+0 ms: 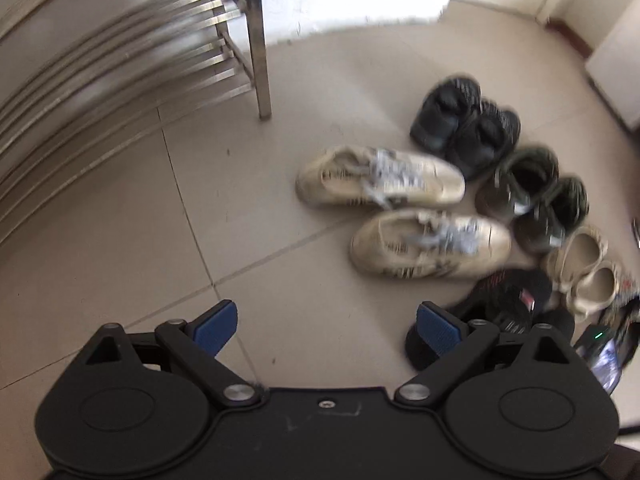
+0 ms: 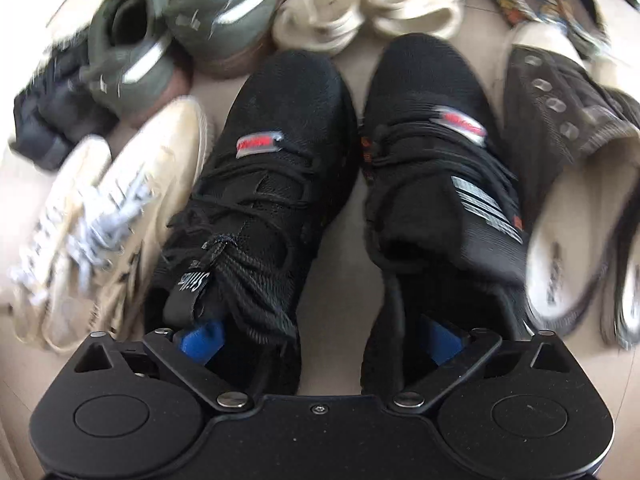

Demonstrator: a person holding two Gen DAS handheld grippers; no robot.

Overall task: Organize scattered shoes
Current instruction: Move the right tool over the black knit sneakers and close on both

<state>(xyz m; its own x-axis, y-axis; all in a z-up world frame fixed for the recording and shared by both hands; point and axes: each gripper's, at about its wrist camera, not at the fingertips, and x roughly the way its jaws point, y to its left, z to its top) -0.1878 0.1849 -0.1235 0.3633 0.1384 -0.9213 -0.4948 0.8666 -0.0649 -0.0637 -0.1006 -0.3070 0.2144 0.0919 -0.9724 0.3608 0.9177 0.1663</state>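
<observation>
From my left wrist view, a metal shoe rack (image 1: 132, 52) fills the upper left of the frame, its bars blurred and one leg standing on the tiled floor (image 1: 120, 240). My left hand-held gripper (image 1: 326, 328) hangs at the bottom centre with its blue pads spread wide over bare tile, holding nothing. Right of centre lie two cream sneakers (image 1: 380, 178), side by side with their toes pointing right. Above them to the right sits a pair of dark shoes (image 1: 466, 124), then a pair of green sneakers (image 1: 532, 196), and near the right edge a pair of beige slip-ons (image 1: 584, 270).

In my right wrist view, the cream sneakers (image 2: 112, 216) lie at the left, with the green sneakers (image 2: 160, 28) in the upper left. Two black sneakers (image 2: 280, 168) stand side by side in the centre, toes pointing to the top of the frame. My right hand-held gripper (image 2: 322, 338) is spread wide, one blue pad inside the opening of each black sneaker, so its jaws straddle the two inner heel walls. Brown slippers (image 2: 560, 168) lie at the right.
</observation>
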